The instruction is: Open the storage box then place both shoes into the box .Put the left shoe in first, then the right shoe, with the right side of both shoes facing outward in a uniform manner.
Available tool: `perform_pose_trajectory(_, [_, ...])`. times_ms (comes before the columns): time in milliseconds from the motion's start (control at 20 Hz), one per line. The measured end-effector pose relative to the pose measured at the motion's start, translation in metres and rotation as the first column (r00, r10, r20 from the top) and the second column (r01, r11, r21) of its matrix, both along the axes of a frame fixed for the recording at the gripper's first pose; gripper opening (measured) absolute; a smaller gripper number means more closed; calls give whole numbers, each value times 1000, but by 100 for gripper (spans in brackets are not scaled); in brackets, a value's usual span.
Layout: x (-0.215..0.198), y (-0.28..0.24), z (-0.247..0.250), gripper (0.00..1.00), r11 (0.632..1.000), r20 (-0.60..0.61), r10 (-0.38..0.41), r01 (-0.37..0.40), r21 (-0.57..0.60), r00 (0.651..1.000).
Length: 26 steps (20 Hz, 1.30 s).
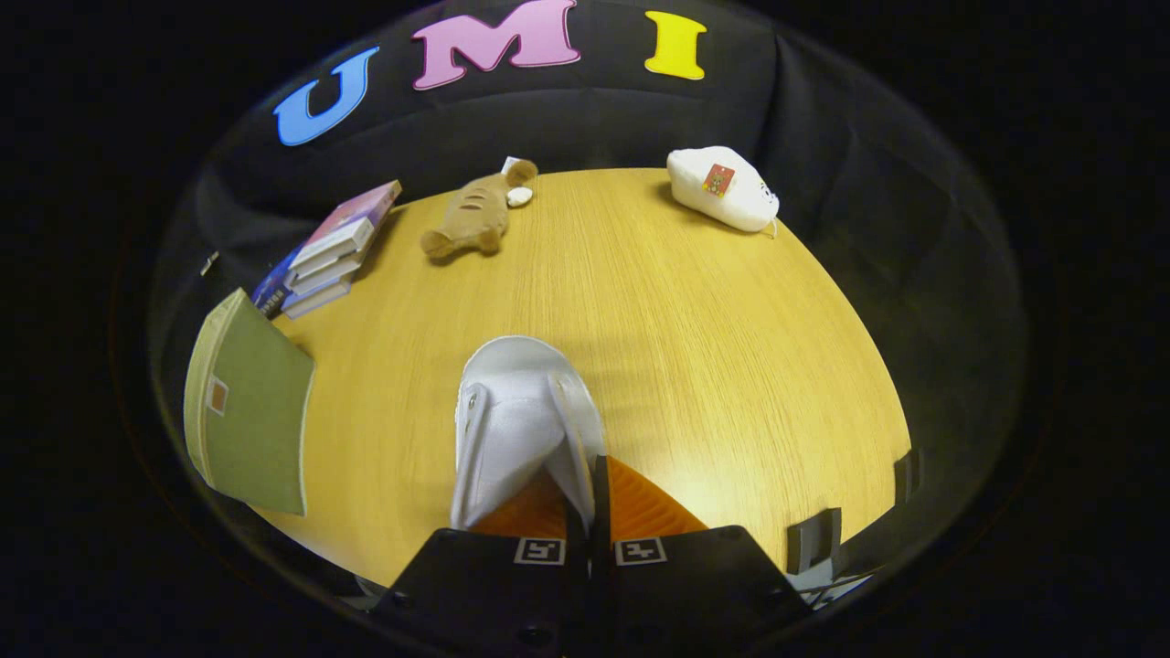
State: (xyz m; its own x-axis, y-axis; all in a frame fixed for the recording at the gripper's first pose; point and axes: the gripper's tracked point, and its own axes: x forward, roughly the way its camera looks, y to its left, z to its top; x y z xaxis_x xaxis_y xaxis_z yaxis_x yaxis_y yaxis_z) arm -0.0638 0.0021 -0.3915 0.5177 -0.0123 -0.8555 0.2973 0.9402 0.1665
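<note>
1. While the gripper point(585, 493) hung above the wooden table point(731, 366), its two fingers were pressed together on a thin flap of a white shoe point(516, 411), pinching the edge of the shoe's collar between them.
2. The white shoe sat directly ahead of the fingers, its rounded end pointing away from them and its open top side turned toward the camera; whether its sole touched the table could not be told.
3. A green fabric storage box point(247, 411) stood well off to the left of the fingers, at the table's near left edge, with a small square tag on its facing side; whether it was open could not be told.
4. A stack of books point(329, 256) lay beyond the box, near the far left edge of the table.
5. A brown plush toy point(475, 219) lay on the far part of the table, just right of the books.
6. A white plush toy point(722, 187) with a small coloured patch rested at the far right edge, well apart from the brown one.
7. Two dark clips point(813, 539) gripped the table's near right edge.
</note>
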Motion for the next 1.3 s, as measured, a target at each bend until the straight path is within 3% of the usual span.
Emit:
perform_pose_trajectory(100, [16, 20, 39, 5, 999, 44, -2, 0, 35, 999])
perform_pose_trajectory(350, [59, 108, 143, 5, 987, 157, 64, -86, 135, 986])
perform_pose_trajectory(600, [90, 214, 201, 5, 962, 148, 103, -136, 238, 984])
perform_pose_trajectory(750, [102, 276, 203, 5, 952, 105, 117, -142, 272, 988])
perform_pose_trajectory(950, [110, 340, 173, 5, 956, 51, 177, -184, 228, 983])
perform_pose_trajectory(1300, [114, 364, 113, 6, 983, -69, 174, -169, 78, 982])
